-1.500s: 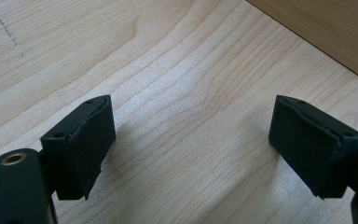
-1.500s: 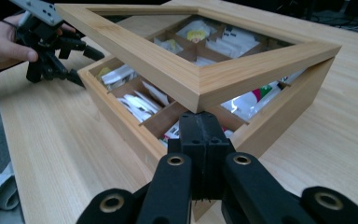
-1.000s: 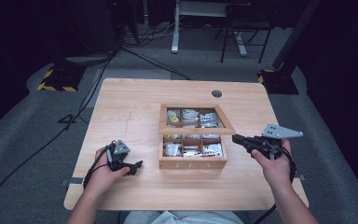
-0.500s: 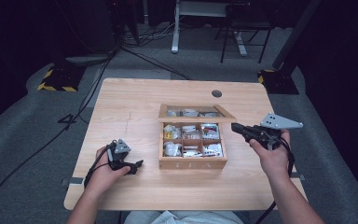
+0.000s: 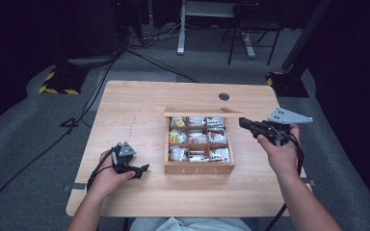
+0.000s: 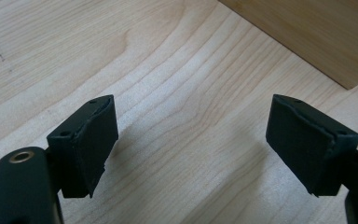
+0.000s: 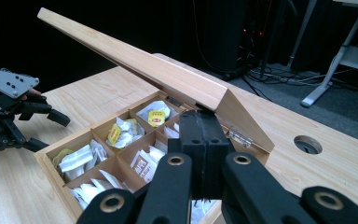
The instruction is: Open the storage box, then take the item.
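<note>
1. Left tongs (image 5: 142, 169) spread, resting on table (image 5: 135, 110), just left of tea box (image 5: 198, 168).
2. Right tongs (image 7: 204, 140) pressed together, tips under raised lid (image 7: 135, 60) at box's right side, lid half open.

Your right claw (image 5: 243, 122) now sits higher, its closed tips under the lid (image 7: 135, 63), which stands raised further above the tea box (image 5: 198, 167).
</note>
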The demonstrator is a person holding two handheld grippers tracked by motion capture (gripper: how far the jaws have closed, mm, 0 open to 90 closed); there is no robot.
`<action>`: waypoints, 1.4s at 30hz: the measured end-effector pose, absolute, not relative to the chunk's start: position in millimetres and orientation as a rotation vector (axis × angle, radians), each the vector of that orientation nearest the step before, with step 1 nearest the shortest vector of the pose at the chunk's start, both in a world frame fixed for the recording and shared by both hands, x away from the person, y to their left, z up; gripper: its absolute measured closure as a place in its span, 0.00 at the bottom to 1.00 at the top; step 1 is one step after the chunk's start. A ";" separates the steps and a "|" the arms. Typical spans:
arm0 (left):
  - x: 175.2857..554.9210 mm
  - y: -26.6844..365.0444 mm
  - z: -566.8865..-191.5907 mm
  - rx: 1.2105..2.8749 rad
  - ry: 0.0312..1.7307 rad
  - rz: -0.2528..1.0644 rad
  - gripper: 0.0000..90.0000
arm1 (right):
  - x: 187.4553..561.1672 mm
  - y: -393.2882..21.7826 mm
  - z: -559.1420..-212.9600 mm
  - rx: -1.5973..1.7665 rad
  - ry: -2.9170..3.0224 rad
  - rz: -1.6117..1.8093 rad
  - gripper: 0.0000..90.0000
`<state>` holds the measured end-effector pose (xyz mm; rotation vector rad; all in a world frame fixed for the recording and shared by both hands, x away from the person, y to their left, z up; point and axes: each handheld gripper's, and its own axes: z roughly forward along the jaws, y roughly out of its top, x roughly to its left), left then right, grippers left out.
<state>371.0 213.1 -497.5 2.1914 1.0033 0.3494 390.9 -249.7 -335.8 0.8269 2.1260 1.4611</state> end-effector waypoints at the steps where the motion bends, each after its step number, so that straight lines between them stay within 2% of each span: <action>1: 371.0 213.0 -496.5 2.185 1.009 0.338 0.20 | 390.9 -249.7 -335.8 0.827 2.126 1.461 1.00; 25: 377.4 209.0 -458.8 2.141 0.912 0.317 0.30 | 399.1 -246.2 -332.0 0.814 2.168 1.457 1.00; 42: 368.2 175.6 -407.5 2.091 0.702 0.348 0.31 | 402.3 -244.5 -329.3 0.804 2.193 1.440 1.00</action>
